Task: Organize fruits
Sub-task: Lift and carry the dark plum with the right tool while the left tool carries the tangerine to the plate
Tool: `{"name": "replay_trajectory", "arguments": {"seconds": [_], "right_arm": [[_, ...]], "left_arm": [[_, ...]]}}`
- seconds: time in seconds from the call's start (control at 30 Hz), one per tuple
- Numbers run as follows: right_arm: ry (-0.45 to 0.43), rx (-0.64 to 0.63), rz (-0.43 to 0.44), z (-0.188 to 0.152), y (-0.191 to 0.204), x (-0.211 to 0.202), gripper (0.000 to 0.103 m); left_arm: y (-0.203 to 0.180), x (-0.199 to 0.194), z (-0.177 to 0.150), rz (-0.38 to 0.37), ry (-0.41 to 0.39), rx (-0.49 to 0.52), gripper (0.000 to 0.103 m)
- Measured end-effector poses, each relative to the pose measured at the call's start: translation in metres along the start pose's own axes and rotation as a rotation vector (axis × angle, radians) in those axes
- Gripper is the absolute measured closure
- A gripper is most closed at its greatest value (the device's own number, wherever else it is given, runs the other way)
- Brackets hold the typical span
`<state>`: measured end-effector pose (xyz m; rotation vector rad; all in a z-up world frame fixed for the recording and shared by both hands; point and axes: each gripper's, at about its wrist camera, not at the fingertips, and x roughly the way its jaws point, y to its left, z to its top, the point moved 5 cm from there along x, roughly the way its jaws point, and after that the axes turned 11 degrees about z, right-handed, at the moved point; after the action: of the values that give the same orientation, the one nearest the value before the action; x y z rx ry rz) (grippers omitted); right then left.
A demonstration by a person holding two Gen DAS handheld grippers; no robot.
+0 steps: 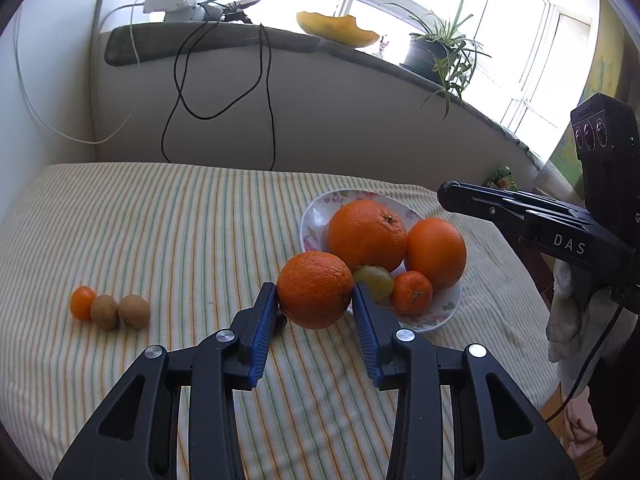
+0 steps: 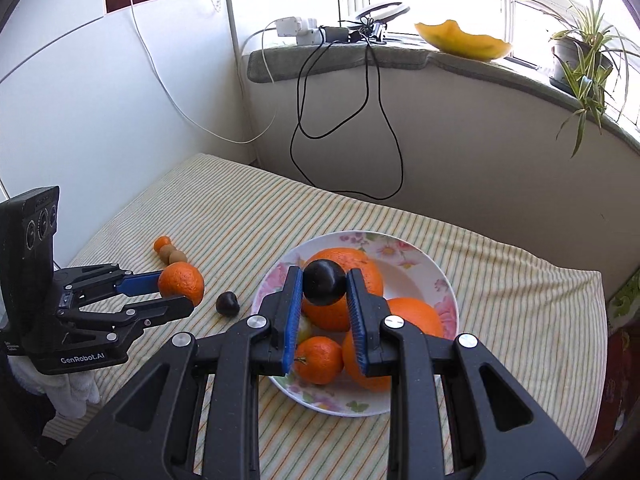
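My left gripper point(image 1: 315, 295) is shut on an orange point(image 1: 315, 289) and holds it above the striped cloth, left of the floral plate point(image 1: 436, 316); it also shows in the right wrist view point(image 2: 176, 291). My right gripper point(image 2: 323, 287) is shut on a dark plum point(image 2: 324, 282) above the plate point(image 2: 420, 276). The plate holds two big oranges point(image 1: 367, 234), a tangerine point(image 1: 411, 293) and a yellow-green fruit point(image 1: 376, 280). A second dark plum point(image 2: 228, 303) lies on the cloth. A small tangerine point(image 1: 82, 302) and two kiwis point(image 1: 120, 312) lie in a row at the left.
The striped cloth point(image 1: 180, 232) covers the table against a wall. Black and white cables point(image 1: 224, 92) hang from the windowsill. A potted plant point(image 1: 436, 52) and a melon rind point(image 1: 338, 28) stand on the sill. The table edge drops off at the right.
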<state>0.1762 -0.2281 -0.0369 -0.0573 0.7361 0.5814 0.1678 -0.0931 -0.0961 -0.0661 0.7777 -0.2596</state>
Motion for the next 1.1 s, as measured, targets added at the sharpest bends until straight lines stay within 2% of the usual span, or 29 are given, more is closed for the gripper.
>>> {"name": "replay_trajectory", "arguments": {"seconds": [0.23, 0.67, 1.1], "right_arm": [[-0.003, 0.061, -0.007, 0.001, -0.036, 0.003, 0.08], [0.016, 0.161, 0.046, 0.003, -0.082, 0.028, 0.08], [0.045, 0.213, 0.098, -0.005, -0.112, 0.05, 0.08]], "left_arm": [[-0.018, 0.009, 0.015, -0.015, -0.008, 0.031, 0.066], [-0.051, 0.045, 0.06, -0.06, -0.015, 0.076, 0.066], [-0.074, 0.077, 0.075, -0.073, 0.013, 0.115, 0.066]]}}
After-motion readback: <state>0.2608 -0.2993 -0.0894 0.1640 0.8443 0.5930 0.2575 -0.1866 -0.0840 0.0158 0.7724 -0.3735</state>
